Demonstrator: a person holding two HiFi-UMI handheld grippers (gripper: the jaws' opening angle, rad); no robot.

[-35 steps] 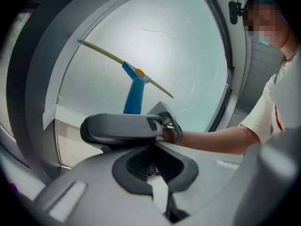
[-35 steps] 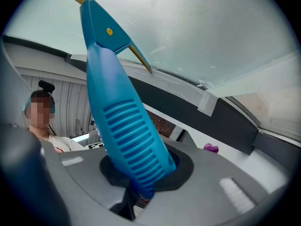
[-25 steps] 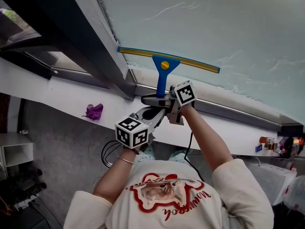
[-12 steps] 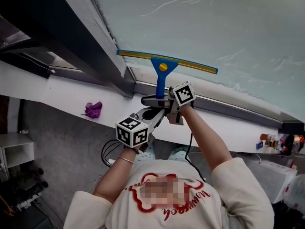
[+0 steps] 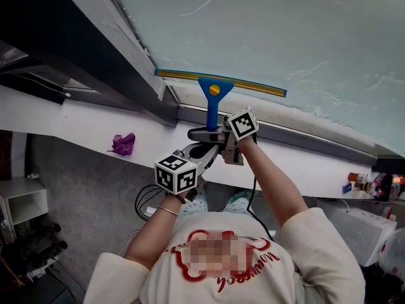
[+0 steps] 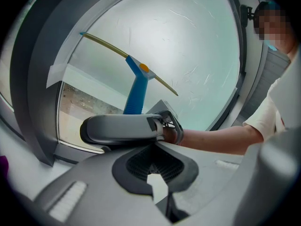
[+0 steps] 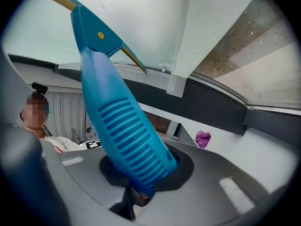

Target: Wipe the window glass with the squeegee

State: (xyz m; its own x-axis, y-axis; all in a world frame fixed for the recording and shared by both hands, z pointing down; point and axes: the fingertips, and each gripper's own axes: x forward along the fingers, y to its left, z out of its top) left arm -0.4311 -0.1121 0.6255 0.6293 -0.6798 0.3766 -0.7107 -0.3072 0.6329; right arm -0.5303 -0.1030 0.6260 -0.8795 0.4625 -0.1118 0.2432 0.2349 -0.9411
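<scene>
The squeegee (image 5: 215, 90) is seen low on the window glass (image 5: 304, 24), its blade laid across the pane just above the bottom frame (image 5: 297, 138), the left end close against the side frame. The long axis of the blade is set across the pane, a shade higher at the left. The blue handle is run straight down from the middle of the blade, square to it, into the right gripper (image 5: 213, 132).

That gripper is closed on the ribbed foot of the handle. In the right gripper view the grip is wedged between the jaws, which are held about half apart by its thickness. So the tool lies directly above and ahead of the right gripper, and it is carried by the right hand alone.

The left gripper (image 5: 204, 152) is held lower and nearer the body, its nose pointed up at the underside of the right one. Its jaws are shown a little apart with nothing between them.

The right forearm is stretched up and forward from the shoulder. The left arm is bent, elbow low.

Little glass is left beneath the blade, so a short pull down to the frame is judged to be all this lane calls for. Streaks are visible to the right, where a further lane would be needed.
</scene>
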